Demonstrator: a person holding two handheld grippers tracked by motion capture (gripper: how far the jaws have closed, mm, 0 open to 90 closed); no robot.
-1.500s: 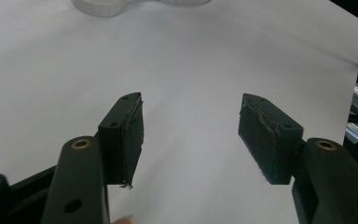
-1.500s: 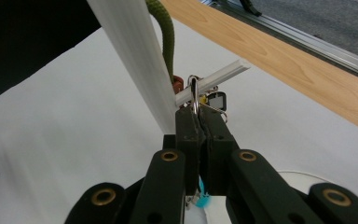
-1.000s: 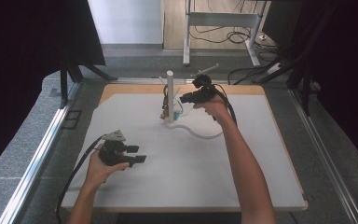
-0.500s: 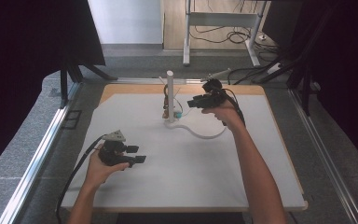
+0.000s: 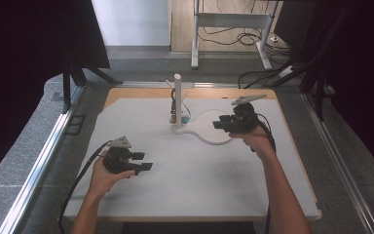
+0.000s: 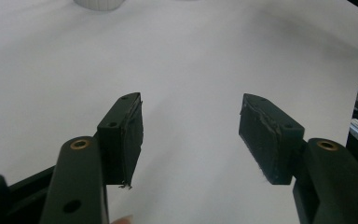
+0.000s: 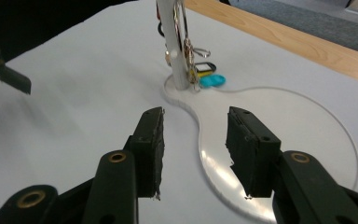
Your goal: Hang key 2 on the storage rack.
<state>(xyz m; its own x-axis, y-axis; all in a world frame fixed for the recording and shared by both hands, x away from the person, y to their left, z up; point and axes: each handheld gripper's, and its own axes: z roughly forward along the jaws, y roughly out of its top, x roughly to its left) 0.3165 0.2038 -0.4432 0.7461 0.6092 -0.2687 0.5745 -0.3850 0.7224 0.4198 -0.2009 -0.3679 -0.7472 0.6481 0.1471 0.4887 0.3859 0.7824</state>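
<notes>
High view: white post (image 5: 178, 100) stands upright on a clear base (image 5: 209, 138) at the bench (image 5: 126, 112) far-centre, keys & tags (image 5: 181, 117) hanging low on it, prob. so they stay sorted. Right tool (image 5: 220, 125) sits near the base's round end, empty. Left tool (image 5: 146, 162) rests well apart, near side, likely parked.

Left gripper view: pads (image 6: 128, 126) wide apart, nothing betw. them, bare bench below.

Right gripper view: jaws have just been opening, nothing between; they aim at the post w/ blue tag (image 7: 212, 80) beside its foot.
</notes>
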